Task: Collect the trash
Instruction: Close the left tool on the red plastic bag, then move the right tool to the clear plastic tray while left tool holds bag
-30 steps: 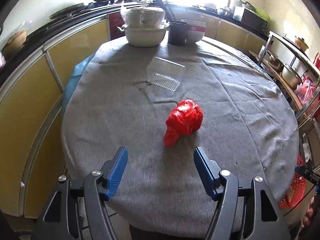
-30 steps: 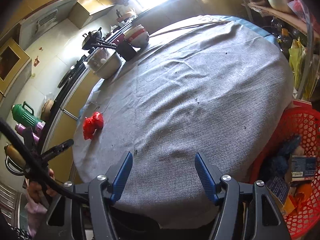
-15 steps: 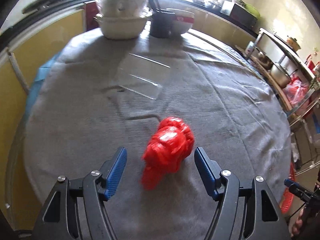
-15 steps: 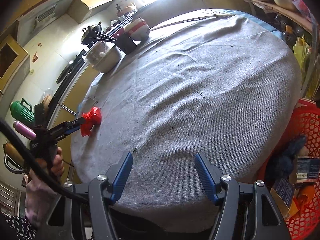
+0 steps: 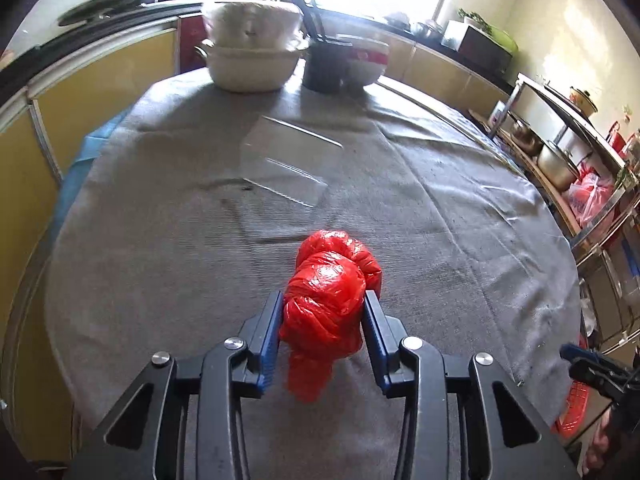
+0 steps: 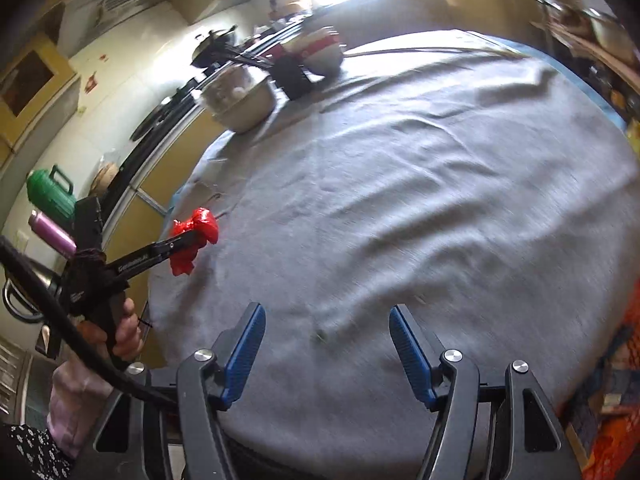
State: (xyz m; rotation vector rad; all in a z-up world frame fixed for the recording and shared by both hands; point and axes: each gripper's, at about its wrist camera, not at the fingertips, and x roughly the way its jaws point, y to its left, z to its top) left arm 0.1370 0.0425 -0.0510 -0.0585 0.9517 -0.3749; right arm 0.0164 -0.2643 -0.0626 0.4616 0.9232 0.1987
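Note:
A crumpled red plastic bag point(image 5: 332, 268) lies on the grey tablecloth point(image 5: 160, 260) near the table's front edge. My left gripper point(image 5: 323, 298) is shut on it, both blue pads pressing into its sides and a loose tail hanging below. In the right wrist view the same red bag point(image 6: 196, 228) shows at the far left, pinched in the left gripper point(image 6: 192, 238), which a hand holds. A clear plastic container point(image 5: 288, 164) lies farther back on the cloth. My right gripper point(image 6: 327, 312) stands open over bare cloth at the table's near edge, with nothing between its fingers.
A lidded white pot point(image 5: 252, 56), a dark cup with utensils point(image 5: 322, 66) and a red-striped bowl point(image 5: 366, 60) stand at the table's far edge. A red mesh basket point(image 6: 616, 432) holding rubbish sits beside the table on the right. Metal shelves with pots point(image 5: 560, 160) line the right wall.
My left gripper has moved forward around the red bag and closed on it. The right gripper has shifted sideways and rolled, so the basket now sits at the picture's right edge.

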